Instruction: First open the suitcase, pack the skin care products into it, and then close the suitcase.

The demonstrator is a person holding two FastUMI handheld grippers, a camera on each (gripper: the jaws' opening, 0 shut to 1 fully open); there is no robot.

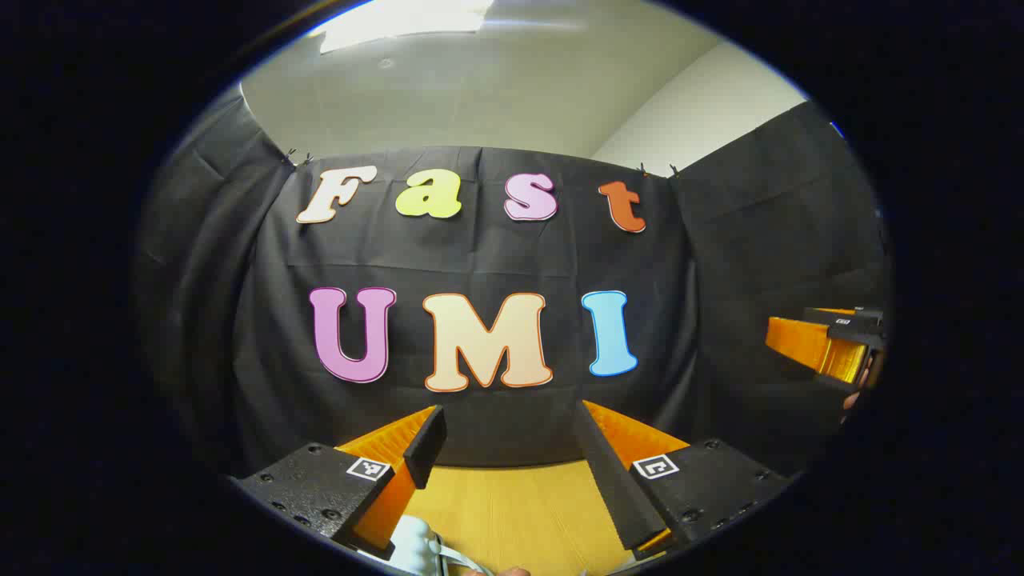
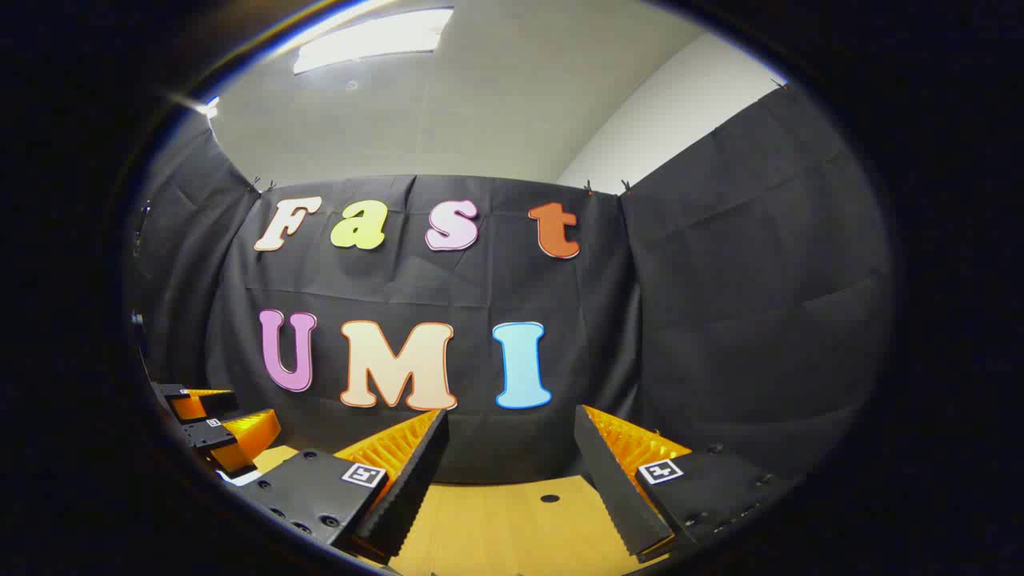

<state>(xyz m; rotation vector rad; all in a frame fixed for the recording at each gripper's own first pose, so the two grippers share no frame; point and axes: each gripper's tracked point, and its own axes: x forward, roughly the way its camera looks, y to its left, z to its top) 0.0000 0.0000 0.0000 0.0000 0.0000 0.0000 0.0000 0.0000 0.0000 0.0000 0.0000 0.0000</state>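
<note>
In the left gripper view, the left gripper (image 1: 508,416) is held above a wooden table (image 1: 512,512) and aimed at the black cloth wall (image 1: 480,264). Its fingers are spread wide apart with nothing between them. At the bottom edge of this view, just left of centre and under the near finger, a small piece of a pale bluish-white object (image 1: 416,552) is seen, with a light strap or band leading off it to the right. It may be part of the suitcase or of the skin care products, but too little is shown to tell which, and neither its heading nor its long axis can be judged. A fingertip (image 1: 512,571) is glimpsed just beside it at the rim. Far right in the same view, the right gripper (image 1: 840,348) is seen side-on, held by a hand (image 1: 860,392).

In the right gripper view, the left gripper is seen at the far left, low above the table edge. A pale sliver lies just below it, too small to identify. In the middle, the right gripper is likewise held with its fingers wide apart and empty, pointing at the cloth wall. A small dark hole (image 2: 550,498) is seen in the tabletop between its fingers. Nothing stands between either gripper and the wall.
</note>
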